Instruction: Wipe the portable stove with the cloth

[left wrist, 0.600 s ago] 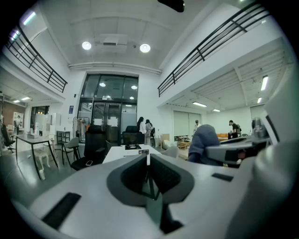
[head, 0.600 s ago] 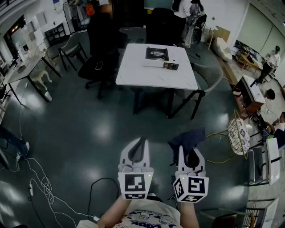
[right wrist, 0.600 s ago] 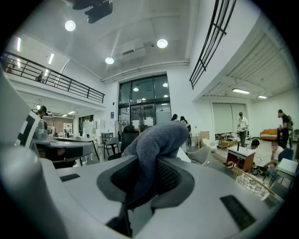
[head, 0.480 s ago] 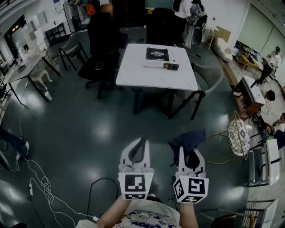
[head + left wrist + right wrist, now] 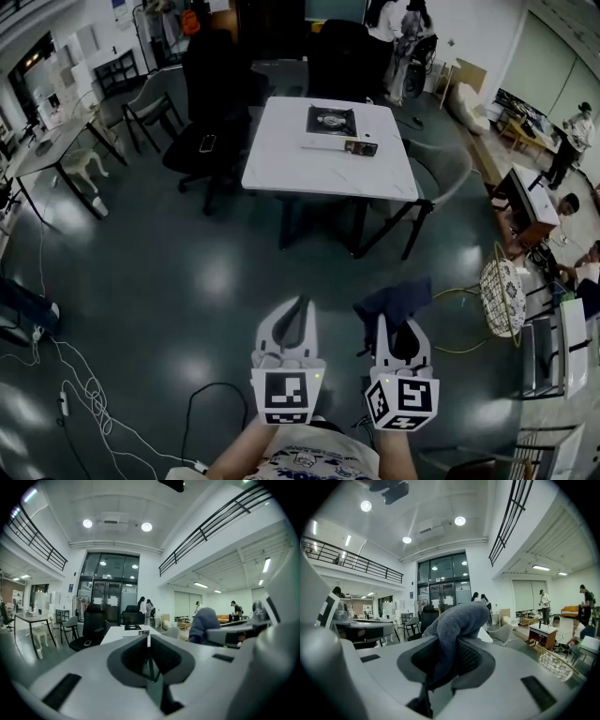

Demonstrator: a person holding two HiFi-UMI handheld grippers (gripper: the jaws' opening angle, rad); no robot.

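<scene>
The portable stove [image 5: 332,120] is a dark square unit on the far part of a white table [image 5: 309,169], well ahead of me; it appears small in the left gripper view too [image 5: 133,627]. My right gripper [image 5: 386,322] is shut on a dark blue cloth [image 5: 397,297], which bulges over the jaws in the right gripper view [image 5: 457,620]. My left gripper [image 5: 301,305] is shut with nothing in it. Both hang over the dark floor, close to my body, side by side.
A flat white box with a dark item [image 5: 345,144] lies in front of the stove. Black chairs [image 5: 216,103] stand left of and behind the table, a grey chair [image 5: 448,169] to its right. Cables [image 5: 84,394] trail on the floor at left. A wire basket [image 5: 502,291] stands at right.
The view has shifted slightly, with the table a little nearer in frame. Both grippers keep the same pose, the cloth still held.
</scene>
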